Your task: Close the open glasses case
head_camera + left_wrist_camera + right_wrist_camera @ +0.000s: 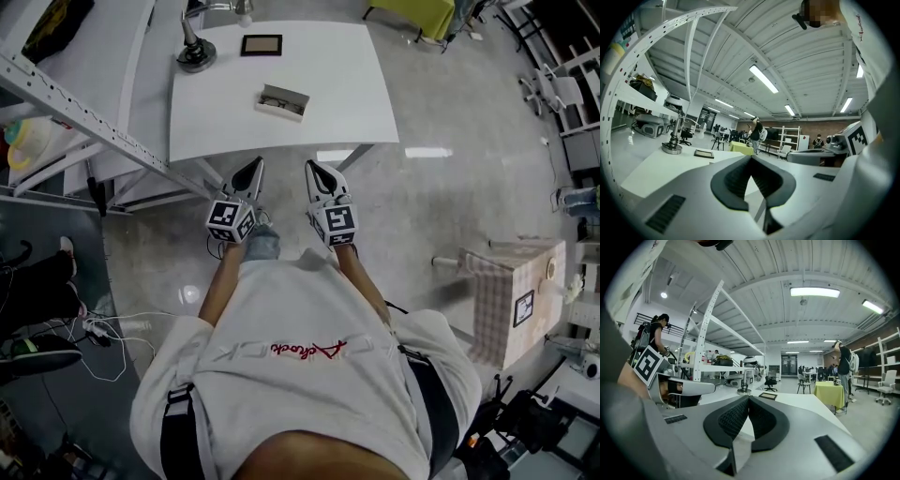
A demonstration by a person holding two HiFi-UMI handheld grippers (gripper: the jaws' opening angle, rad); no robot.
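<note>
we stand a little short of the white table (356, 84), both tools held out level in front of us and well apart from anything on it. the left gripper (255, 169) is clenched on nothing: its own view shows the dark pads meeting at the tip with only bare tabletop beyond. the right gripper (312, 171) is the same, pads pressed together and empty

the open glasses case (283, 101) lies on the table at 12 o'clock from the two grippers, about mid-table and turned a little askew. something dark lies inside it, though from the head view we cannot tell which side the hinge is on. past it, toward 11 o'clock, sits a dark flat frame (261, 44), and further round at 11 o'clock a round stand base (195, 54). a slanted metal rack beam (84, 108) runs along at 9 to 10 o'clock

we judge the reach has not begun. the main risks:
- the case looks light and loose, so a push on the lid from one side alone could skid it toward the frame instead of folding it shut; one gripper should brace the base
- if the contents sit proud of the rim, the lid may jam or spring back
- guessing the hinge side wrongly would press the lid the wrong way
- a wide swing of the left gripper could clip the beam
</note>
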